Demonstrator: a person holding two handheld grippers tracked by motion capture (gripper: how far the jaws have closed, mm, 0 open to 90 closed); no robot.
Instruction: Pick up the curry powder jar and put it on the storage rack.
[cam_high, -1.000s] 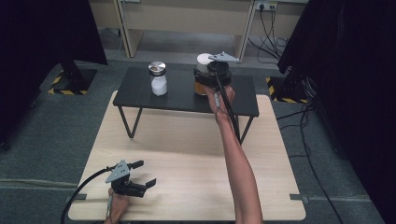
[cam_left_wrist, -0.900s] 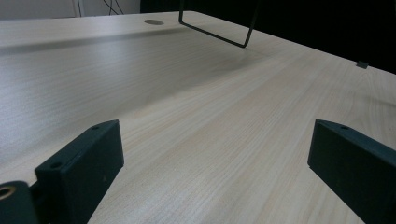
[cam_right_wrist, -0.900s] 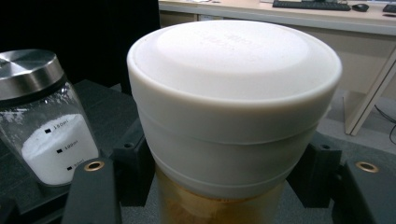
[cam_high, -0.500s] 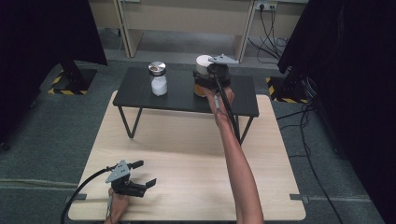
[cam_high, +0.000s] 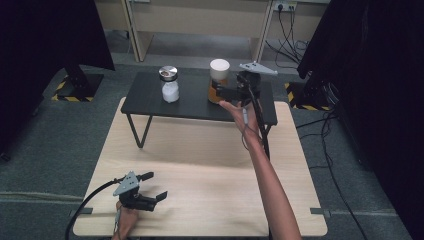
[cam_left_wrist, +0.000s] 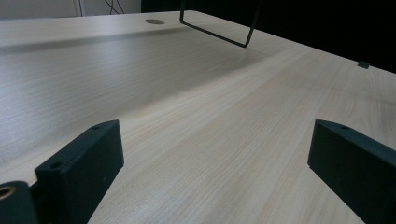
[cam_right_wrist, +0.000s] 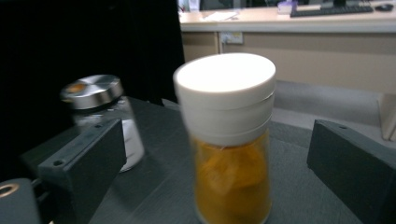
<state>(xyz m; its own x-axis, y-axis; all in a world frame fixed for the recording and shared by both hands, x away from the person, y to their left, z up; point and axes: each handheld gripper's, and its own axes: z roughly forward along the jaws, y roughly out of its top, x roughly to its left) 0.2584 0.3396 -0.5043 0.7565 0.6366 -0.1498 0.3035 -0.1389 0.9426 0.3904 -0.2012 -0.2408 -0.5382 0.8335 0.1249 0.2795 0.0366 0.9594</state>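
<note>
The orange jar (cam_high: 219, 81) with the white lid is standing upright on the black stand (cam_high: 150, 102), toward its right end. The right gripper (cam_high: 226, 93) is hovering just beside the jar on its right, held level at the end of an outstretched forearm reaching up from the bottom of the high view. Its jaws have just been opening and are now standing wide; the right gripper view is showing the jar (cam_right_wrist: 229, 140) between them, touched by neither pad. That view is also showing the jar's orange contents and, left of the jar, a silver-lidded jar (cam_right_wrist: 105, 119) of white stuff. The left gripper (cam_high: 150, 187) is resting well apart from the jar, on the wooden table (cam_high: 200, 165) near its front edge, jaws wide and holding nothing.
</note>
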